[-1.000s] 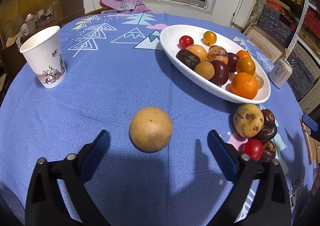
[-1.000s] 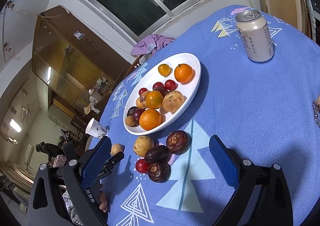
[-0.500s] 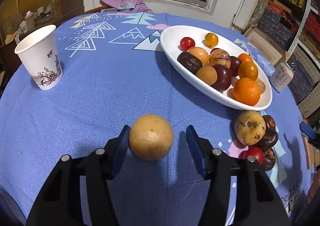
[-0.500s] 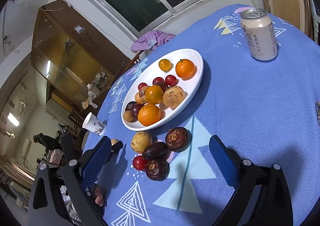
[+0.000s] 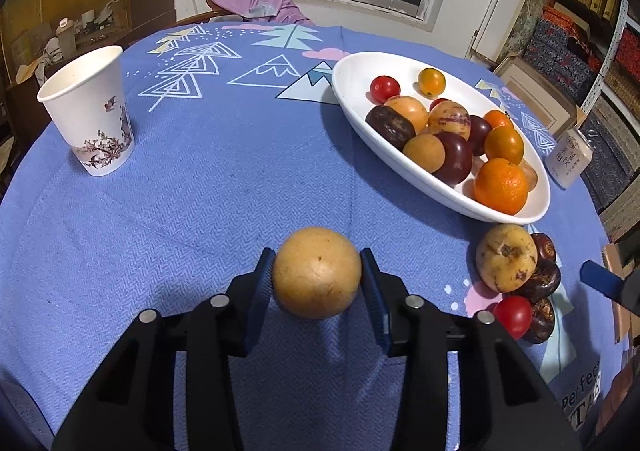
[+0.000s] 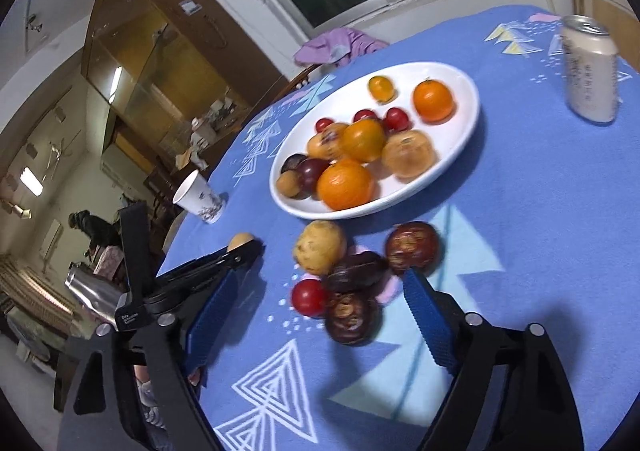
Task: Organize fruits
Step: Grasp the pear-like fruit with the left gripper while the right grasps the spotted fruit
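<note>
Left wrist view: the left gripper has its two blue pads pressed against either side of a round tan fruit, holding it near the front edge of the table, which wears a blue cloth printed with white triangles. I can't tell whether the fruit is resting on the cloth or just clear of it. Toward the right edge sits a white oval dish heaped with fruit: oranges, small red tomatoes, dark plums and a few tan ones. Just in front of the dish, on the cloth, lies a small loose pile made up of a spotted yellow fruit, a red tomato and some dark brown wrinkled ones, all touching. A paper cup stands upright near the left edge, well apart from everything else. A pale drink can stands just beyond the dish at the right edge.

From the right wrist, the right gripper hangs with its jaws spread wide and nothing between them, over the front part of the table with the loose pile just ahead of its pads. This view is a little blurred. The dish lies past the pile, the can off to the right, and the cup at the far left edge. The left gripper's black frame shows at the left with the tan fruit peeping above it.
</note>
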Action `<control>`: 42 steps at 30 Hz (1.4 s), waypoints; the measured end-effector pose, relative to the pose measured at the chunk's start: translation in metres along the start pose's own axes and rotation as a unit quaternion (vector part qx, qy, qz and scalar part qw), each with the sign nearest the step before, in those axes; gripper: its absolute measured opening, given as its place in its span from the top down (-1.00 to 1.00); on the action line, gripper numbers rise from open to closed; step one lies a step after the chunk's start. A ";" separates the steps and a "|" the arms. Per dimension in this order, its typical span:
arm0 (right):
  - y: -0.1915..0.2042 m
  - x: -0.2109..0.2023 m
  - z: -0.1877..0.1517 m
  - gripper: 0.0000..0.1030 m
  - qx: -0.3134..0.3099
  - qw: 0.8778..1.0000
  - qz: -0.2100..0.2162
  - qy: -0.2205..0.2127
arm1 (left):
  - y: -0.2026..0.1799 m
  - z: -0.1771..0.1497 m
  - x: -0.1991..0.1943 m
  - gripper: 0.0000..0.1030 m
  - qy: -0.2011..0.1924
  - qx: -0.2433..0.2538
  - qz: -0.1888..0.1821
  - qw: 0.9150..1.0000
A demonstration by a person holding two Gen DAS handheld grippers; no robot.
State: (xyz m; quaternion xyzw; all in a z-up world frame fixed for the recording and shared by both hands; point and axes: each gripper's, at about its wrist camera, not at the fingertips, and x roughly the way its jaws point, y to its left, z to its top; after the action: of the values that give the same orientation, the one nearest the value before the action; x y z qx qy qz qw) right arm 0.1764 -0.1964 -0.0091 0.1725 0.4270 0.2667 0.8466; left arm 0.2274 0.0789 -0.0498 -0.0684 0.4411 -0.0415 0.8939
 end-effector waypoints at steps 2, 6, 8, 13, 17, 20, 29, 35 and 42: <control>0.011 0.009 0.004 -0.50 -0.014 1.000 -0.010 0.010 | 0.000 0.000 0.000 0.18 0.001 0.000 -0.002 1.000; 0.033 0.032 0.018 -0.40 -0.040 0.998 -0.031 0.040 | 0.000 0.000 0.000 0.18 0.001 0.001 -0.001 1.000; 0.041 0.043 0.021 -0.36 -0.053 0.996 -0.044 0.057 | 0.000 0.000 0.000 0.18 0.002 0.001 -0.002 1.000; 0.045 0.063 0.024 -0.34 -0.077 0.991 -0.076 0.081 | -0.001 0.001 0.001 0.18 0.004 0.001 -0.001 1.000; 0.040 0.074 0.026 -0.35 -0.074 0.989 -0.089 0.089 | -0.002 0.001 0.001 0.17 0.004 0.004 0.002 1.000; 0.032 0.086 0.026 -0.35 -0.073 0.988 -0.097 0.094 | -0.004 0.000 0.002 0.17 0.004 0.005 0.003 1.000; 0.023 0.085 0.017 0.18 -0.083 0.990 -0.088 0.073 | -0.005 0.001 0.003 0.17 0.004 0.013 0.009 1.000; 0.024 0.070 0.014 0.18 -0.075 0.994 -0.056 0.060 | 0.001 0.002 0.001 0.17 0.002 0.001 -0.010 1.000; 0.031 0.047 0.017 0.18 -0.062 0.997 -0.006 0.043 | 0.013 0.004 -0.007 0.19 0.000 -0.033 -0.056 0.998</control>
State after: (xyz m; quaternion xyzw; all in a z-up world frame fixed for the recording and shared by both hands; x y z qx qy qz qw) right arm 0.2039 -0.1453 -0.0129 0.1052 0.4469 0.2949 0.8380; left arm 0.2269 0.0927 -0.0440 -0.1223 0.4380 -0.0767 0.8873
